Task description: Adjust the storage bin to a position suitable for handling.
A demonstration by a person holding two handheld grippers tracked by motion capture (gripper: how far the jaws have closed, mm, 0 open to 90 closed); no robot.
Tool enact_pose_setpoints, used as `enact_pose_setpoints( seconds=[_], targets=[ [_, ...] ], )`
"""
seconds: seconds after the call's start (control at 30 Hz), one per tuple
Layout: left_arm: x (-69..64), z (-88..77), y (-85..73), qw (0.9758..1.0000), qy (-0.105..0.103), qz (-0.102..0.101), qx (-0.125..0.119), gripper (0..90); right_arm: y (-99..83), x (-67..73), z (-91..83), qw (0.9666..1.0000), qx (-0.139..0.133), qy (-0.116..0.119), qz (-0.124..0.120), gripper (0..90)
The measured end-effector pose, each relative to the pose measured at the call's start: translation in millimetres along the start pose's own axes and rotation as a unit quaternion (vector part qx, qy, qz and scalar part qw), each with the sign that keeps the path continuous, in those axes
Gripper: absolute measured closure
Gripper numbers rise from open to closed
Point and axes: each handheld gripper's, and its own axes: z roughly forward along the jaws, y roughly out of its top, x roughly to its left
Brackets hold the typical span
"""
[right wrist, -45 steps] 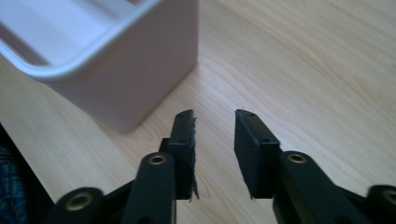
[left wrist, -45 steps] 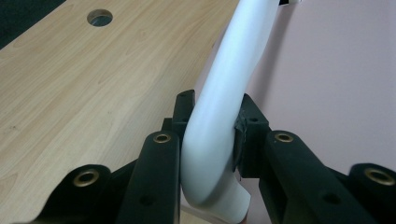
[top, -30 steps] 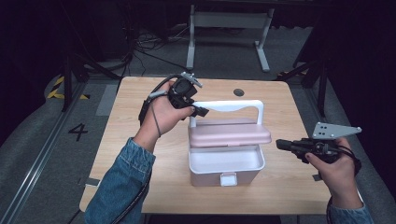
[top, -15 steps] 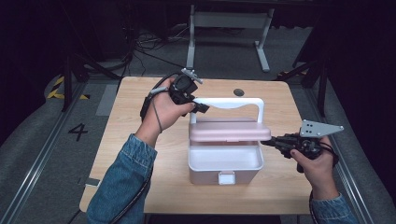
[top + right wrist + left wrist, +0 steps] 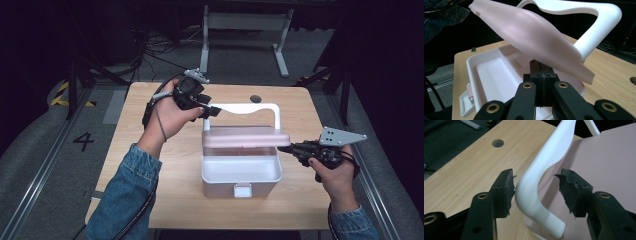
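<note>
A white storage box (image 5: 240,172) stands mid-table, its pink lid (image 5: 245,136) raised at a slant and its white handle (image 5: 250,107) upright behind. My left gripper (image 5: 212,111) is at the handle's left corner. Its jaws have just been opening, and in the left gripper view the handle (image 5: 544,170) passes between the parted pads (image 5: 506,187) with a gap on the right side, so my left gripper (image 5: 536,187) stands open. My right gripper (image 5: 285,148) is shut on nothing. Its tips (image 5: 539,67) sit just under the lid's (image 5: 536,32) right end, above the box's inside (image 5: 489,72).
The wooden table (image 5: 150,165) has a round hole (image 5: 256,99) behind the box. A small latch (image 5: 243,190) sticks out of the box's front wall. Dark floor, rails and a metal stand (image 5: 245,22) surround the table.
The left jaws have parted from the handle's corner. The right gripper has moved left from beyond the table's edge to the lid's right end.
</note>
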Motion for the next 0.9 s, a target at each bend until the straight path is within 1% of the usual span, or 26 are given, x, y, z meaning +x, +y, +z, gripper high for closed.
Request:
enact_pose_setpoints(
  seconds=[0.03,0.1,0.23,0.27,0.43,0.5,0.53,0.6,0.67,0.73,0.77,0.87,0.9],
  targets=[
    [-1.3,-5.2,-1.4,1.0000,0.005,0.006,0.001,43.5,0.1,0.0,0.1,1.0000,0.001,0.001,0.001,90.0],
    [-3.6,-12.1,-4.3,0.9999,0.010,0.010,0.000,42.6,0.4,0.1,0.0,1.0000,0.002,-0.001,0.003,90.0],
    [-8.9,-24.0,-13.4,0.9998,0.012,0.014,-0.002,41.1,1.8,-0.2,0.2,1.0000,0.001,-0.003,0.007,90.0],
    [-9.9,-27.0,-15.9,0.9998,0.011,0.014,0.002,40.9,2.0,-0.4,0.3,1.0000,0.001,-0.004,0.006,90.0],
    [-14.5,-38.7,-31.6,0.9998,0.013,0.013,-0.009,40.9,4.1,-2.4,0.8,0.9999,-0.003,-0.005,0.012,90.0],
    [-16.1,-43.0,-38.0,0.9997,0.015,0.010,-0.015,40.7,5.1,-3.7,1.2,0.9999,-0.005,-0.006,0.012,90.0],
    [-17.0,-45.9,-42.5,0.9995,0.020,0.009,-0.021,40.5,5.5,-4.4,1.5,0.9999,-0.006,-0.006,0.014,90.0],
    [-19.2,-50.0,-49.6,0.9994,0.025,0.004,-0.024,40.1,6.3,-5.8,2.4,0.9998,-0.007,-0.007,0.017,90.0],
    [-21.9,-51.2,-56.6,0.9991,0.028,0.004,-0.031,40.1,7.2,-7.4,4.1,0.9998,-0.007,-0.003,0.019,90.0],
    [-25.3,-50.0,-63.2,0.9992,0.024,0.006,-0.032,40.0,7.8,-8.9,5.4,0.9996,-0.009,0.001,0.028,90.0],
    [-26.8,-48.9,-66.2,0.9991,0.022,0.009,-0.034,40.1,8.0,-9.4,5.7,0.9995,-0.010,0.002,0.030,90.0],
    [-31.5,-44.1,-75.7,0.9992,0.017,0.007,-0.036,39.8,9.1,-10.6,6.5,0.9993,-0.011,0.003,0.035,90.0],
    [-32.0,-41.9,-78.9,0.9992,0.016,0.010,-0.035,39.6,9.7,-11.2,6.6,0.9992,-0.012,0.004,0.038,90.0]
  ],
)
